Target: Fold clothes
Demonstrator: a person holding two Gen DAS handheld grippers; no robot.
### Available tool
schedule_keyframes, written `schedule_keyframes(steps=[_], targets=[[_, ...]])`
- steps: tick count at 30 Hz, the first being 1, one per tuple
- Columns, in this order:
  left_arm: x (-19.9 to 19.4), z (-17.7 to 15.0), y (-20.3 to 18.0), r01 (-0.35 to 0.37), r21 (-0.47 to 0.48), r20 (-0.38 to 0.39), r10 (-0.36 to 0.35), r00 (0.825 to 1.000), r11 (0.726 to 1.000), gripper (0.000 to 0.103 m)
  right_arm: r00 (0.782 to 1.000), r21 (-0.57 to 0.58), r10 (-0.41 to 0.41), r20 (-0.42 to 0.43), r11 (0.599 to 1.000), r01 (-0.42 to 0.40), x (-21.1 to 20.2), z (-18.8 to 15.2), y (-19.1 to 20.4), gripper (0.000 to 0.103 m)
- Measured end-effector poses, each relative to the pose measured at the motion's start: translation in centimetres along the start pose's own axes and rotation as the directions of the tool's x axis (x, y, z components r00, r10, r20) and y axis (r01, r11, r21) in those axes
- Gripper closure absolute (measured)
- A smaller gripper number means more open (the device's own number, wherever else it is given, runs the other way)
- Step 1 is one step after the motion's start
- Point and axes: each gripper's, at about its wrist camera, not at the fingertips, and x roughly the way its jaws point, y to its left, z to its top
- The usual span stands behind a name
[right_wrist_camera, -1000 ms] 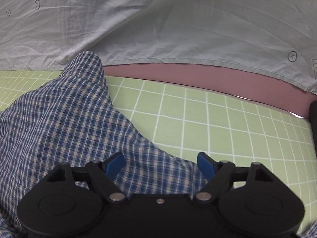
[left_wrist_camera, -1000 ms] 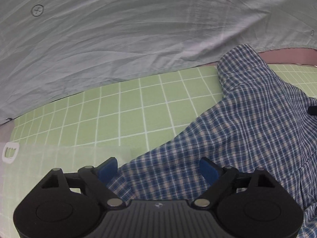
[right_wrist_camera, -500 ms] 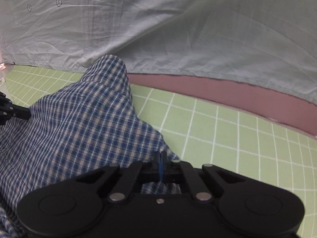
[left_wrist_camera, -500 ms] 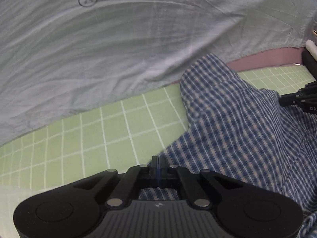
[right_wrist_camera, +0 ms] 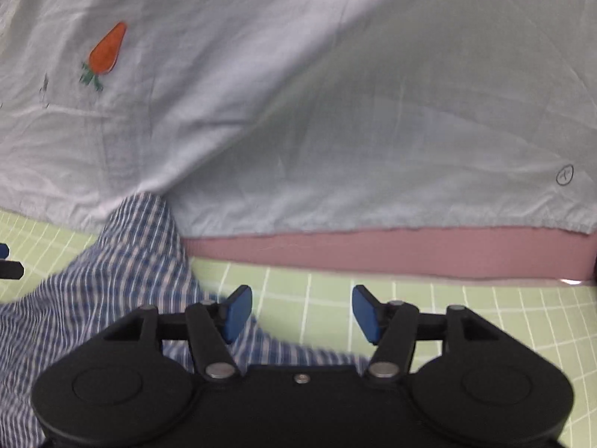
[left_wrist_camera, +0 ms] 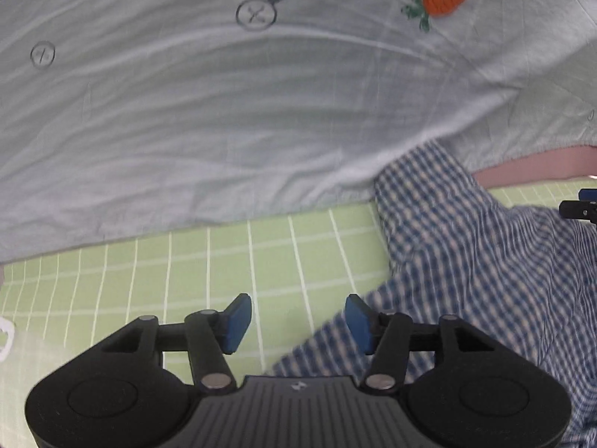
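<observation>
A blue and white checked shirt (left_wrist_camera: 485,261) lies rumpled on a green gridded mat (left_wrist_camera: 186,261). In the left wrist view it fills the right side, and my left gripper (left_wrist_camera: 296,321) stands open over the mat at the shirt's left edge, holding nothing. In the right wrist view the checked shirt (right_wrist_camera: 112,272) covers the lower left, and my right gripper (right_wrist_camera: 302,313) is open above the mat (right_wrist_camera: 447,310) just off the shirt's right edge. The tip of the other gripper (left_wrist_camera: 578,207) shows at the far right of the left wrist view.
A pale grey sheet (left_wrist_camera: 261,112) with an orange carrot print (left_wrist_camera: 444,0) hangs behind the mat. A pink band (right_wrist_camera: 373,250) runs between sheet and mat. The sheet (right_wrist_camera: 335,112) also fills the upper half of the right wrist view.
Both grippers were open over the shirt, shut on its edges half a second ago, and are now open again, off the cloth. The shirt has dropped back onto the mat.
</observation>
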Motion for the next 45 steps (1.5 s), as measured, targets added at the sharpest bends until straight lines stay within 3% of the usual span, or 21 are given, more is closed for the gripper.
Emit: schedule_keyframes(steps=[3,7,9,14,16,17,18,19,20,21,24,27,30,32,33,35,40,45], targets=[[0.4,-2.5,0.9,0.029,-0.038,-0.050,-0.031,0.998,0.999,0.028,0.999,0.039,-0.003,-0.054,0.999,0.005,0.0,-2.6,-0.6,0.027],[0.8,-3.1,1.1,0.052,-0.035,-0.059,-0.054,0.997,0.998,0.023,0.995,0.118,0.009,-0.097,0.993,0.003,0.3,-4.2,-1.8,0.024],[1.0,-3.0,0.9,0.062,-0.035,-0.064,-0.064,0.996,0.997,0.016,0.996,0.136,0.021,-0.088,0.991,-0.009,0.4,-4.2,-1.9,0.020],[1.7,-2.2,-0.3,0.078,0.023,-0.067,-0.077,0.995,0.997,0.018,0.996,0.125,0.051,-0.066,0.991,-0.043,1.2,-2.8,-1.4,0.019],[1.6,-1.7,-1.1,0.093,0.082,-0.063,-0.088,0.994,0.992,0.037,0.993,0.100,0.084,-0.080,0.992,-0.076,2.0,-2.2,-0.7,0.026],[1.6,-1.5,-1.5,0.101,0.111,-0.061,-0.094,0.994,0.989,0.059,0.991,0.088,0.099,-0.089,0.992,-0.091,2.3,-2.0,-0.4,0.042],[1.6,-1.2,-1.8,0.114,0.133,-0.068,-0.105,0.992,0.985,0.090,0.989,0.075,0.110,-0.097,0.992,-0.103,2.6,-1.7,0.0,0.070],[1.8,-0.8,-2.0,0.131,0.145,-0.082,-0.120,0.989,0.981,0.101,0.987,0.061,0.120,-0.105,0.992,-0.114,3.0,-1.5,0.3,0.082],[1.9,-0.4,-2.3,0.123,0.166,-0.083,-0.111,0.990,0.978,0.101,0.985,0.047,0.131,-0.113,0.991,-0.126,3.3,-1.3,0.7,0.096],[2.1,-0.1,-2.6,0.095,0.197,-0.074,-0.082,0.994,0.976,0.101,0.982,0.033,0.141,-0.122,0.990,-0.138,3.6,-1.0,1.1,0.103],[2.3,1.5,-2.6,0.011,0.231,-0.014,-0.008,1.000,0.973,0.101,0.988,0.004,0.126,-0.095,0.992,-0.126,3.9,0.2,1.7,0.103],[2.2,3.8,-0.8,-0.065,0.092,0.091,0.057,0.994,0.994,0.098,0.993,0.014,0.108,-0.038,0.994,-0.107,3.8,1.9,1.7,0.103],[1.8,4.7,0.2,-0.127,-0.034,0.135,0.130,0.982,0.991,0.083,0.998,0.076,0.051,0.024,0.996,-0.053,3.5,3.4,1.2,0.101],[0.9,4.5,0.5,-0.119,-0.064,0.124,0.126,0.984,0.991,0.068,0.999,0.115,0.041,0.032,0.992,-0.044,2.9,3.8,0.7,0.089],[-0.1,3.9,0.8,-0.109,-0.077,0.124,0.118,0.985,0.991,0.059,0.998,0.134,0.041,0.042,0.990,-0.047,2.0,3.6,0.5,0.071],[-2.3,2.0,1.4,-0.103,-0.108,0.128,0.117,0.985,0.989,0.050,0.997,0.166,0.039,0.067,0.985,-0.049,0.0,3.0,0.1,0.057],[-10.1,-6.1,4.0,-0.155,-0.228,0.061,0.173,0.983,0.961,0.038,0.997,0.217,-0.007,0.077,0.976,-0.010,-8.3,-2.6,-1.4,0.045],[-17.2,-16.1,5.2,-0.183,-0.347,-0.062,0.172,0.983,0.920,0.038,0.999,0.258,-0.020,-0.043,0.966,0.030,-15.3,-11.4,-1.5,0.041]])
